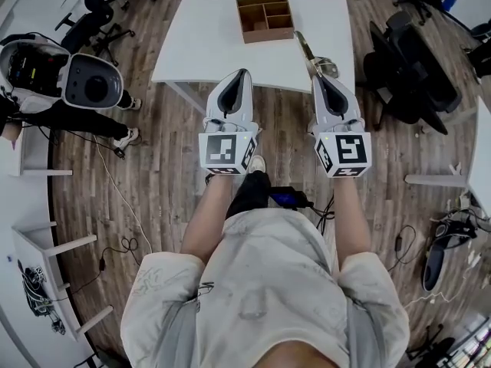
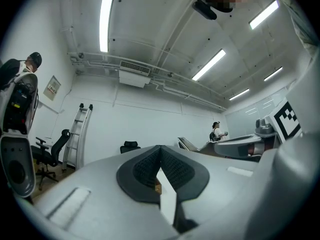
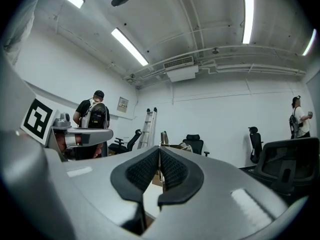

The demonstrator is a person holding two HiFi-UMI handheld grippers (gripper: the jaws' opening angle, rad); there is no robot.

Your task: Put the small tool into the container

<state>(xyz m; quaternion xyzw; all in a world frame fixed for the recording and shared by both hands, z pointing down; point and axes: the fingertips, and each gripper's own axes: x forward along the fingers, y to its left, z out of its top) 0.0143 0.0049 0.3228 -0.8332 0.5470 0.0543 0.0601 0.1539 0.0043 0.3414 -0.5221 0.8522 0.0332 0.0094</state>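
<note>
The small tool (image 1: 307, 50) is a thin strip pinched by one end only, so it is risking a pivot or slip in the right gripper (image 1: 324, 70), whose jaws are pressing together on it. Its free end is reaching toward the container (image 1: 241, 23) at the near right corner, where it could catch the wall and drop onto the table (image 1: 192, 48). Both arms are stretching forward side by side on the container's near side, the left gripper (image 1: 243, 73) pointing at it with jaws pressed together on nothing.
</note>
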